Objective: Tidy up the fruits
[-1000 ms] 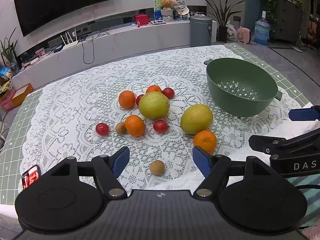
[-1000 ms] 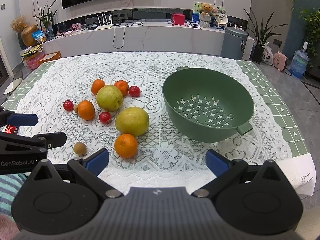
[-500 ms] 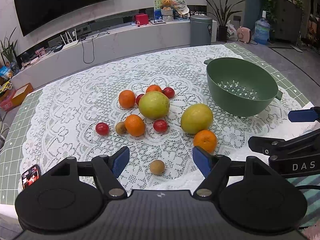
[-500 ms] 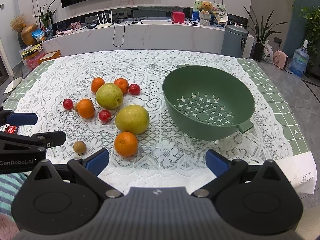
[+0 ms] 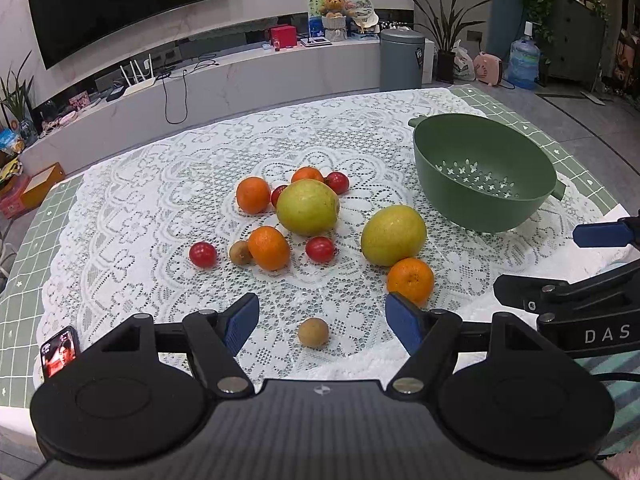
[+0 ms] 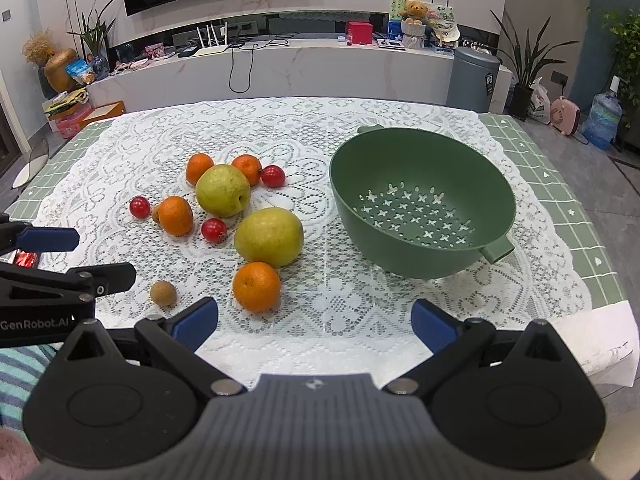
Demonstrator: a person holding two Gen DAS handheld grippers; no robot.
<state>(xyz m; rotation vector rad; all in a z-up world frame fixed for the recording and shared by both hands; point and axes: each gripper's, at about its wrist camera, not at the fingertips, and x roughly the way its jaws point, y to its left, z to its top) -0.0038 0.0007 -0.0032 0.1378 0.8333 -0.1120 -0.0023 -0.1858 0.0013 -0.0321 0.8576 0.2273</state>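
My left claw and right claw both hang wide and unloaded at the table's near edge; fruits lie loose on the lace, beside the green colander.

Scattered fruits beside empty green colander

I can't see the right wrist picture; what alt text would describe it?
An open hand-held gripper hovers at the edge of a lace-covered table, holding nothing. Ahead, oranges, green pears and small red fruits lie loose, left of an empty green colander.
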